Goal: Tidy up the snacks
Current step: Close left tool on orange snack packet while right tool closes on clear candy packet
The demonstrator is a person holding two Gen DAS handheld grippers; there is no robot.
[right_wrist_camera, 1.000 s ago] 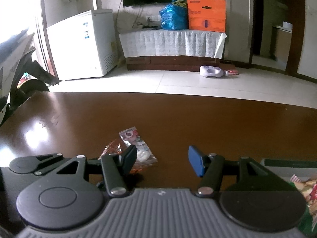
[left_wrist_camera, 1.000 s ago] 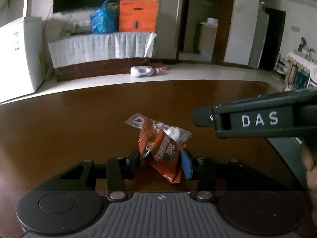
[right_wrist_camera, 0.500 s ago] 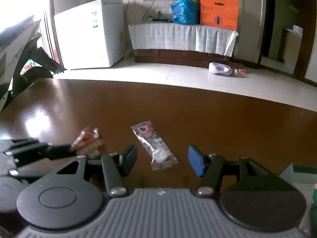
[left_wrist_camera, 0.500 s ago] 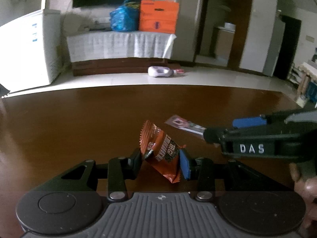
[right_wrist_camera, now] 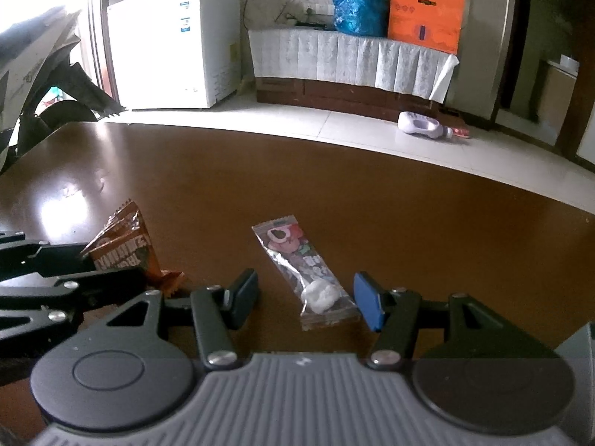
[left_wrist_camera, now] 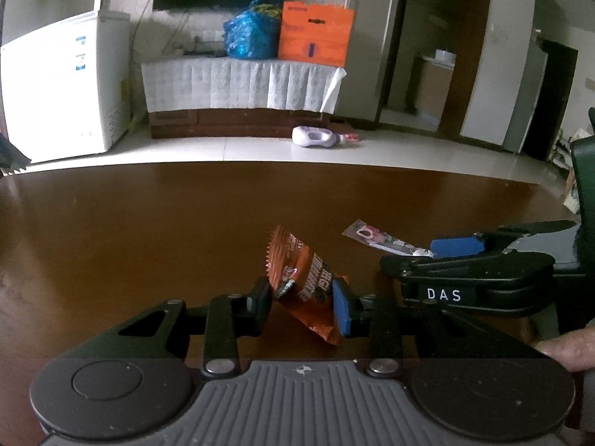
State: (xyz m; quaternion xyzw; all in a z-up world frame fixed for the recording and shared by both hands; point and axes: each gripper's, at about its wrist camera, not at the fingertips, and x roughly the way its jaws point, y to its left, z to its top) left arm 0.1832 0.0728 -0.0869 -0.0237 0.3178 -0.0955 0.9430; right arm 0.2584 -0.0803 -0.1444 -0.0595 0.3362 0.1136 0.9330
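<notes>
Standing tilted between the pads of the left gripper (left_wrist_camera: 301,303), the orange snack packet (left_wrist_camera: 303,282) is pinched at its lower half, its crimped top edge free and its bottom corner hanging below the pads. That claw is closed on the packet. From the right wrist view the same packet shows at the left edge, clamped in the black linkage.

Clear candy wrapper (right_wrist_camera: 306,277) lies flat on the brown table (right_wrist_camera: 334,186), lengthwise between the fingers of the right gripper (right_wrist_camera: 305,303); its near end, holding a white lump, sits between the two pads, touching neither. That claw is spread wide and grips nothing.

Right gripper lies just beside the left one, side-on in the left wrist view, lettered DAS.

Beyond the table: white chest freezer (right_wrist_camera: 178,44), blue plastic bag (right_wrist_camera: 359,3), orange box (right_wrist_camera: 425,15), and a white bottle (right_wrist_camera: 422,124) lying on the floor tiles.
</notes>
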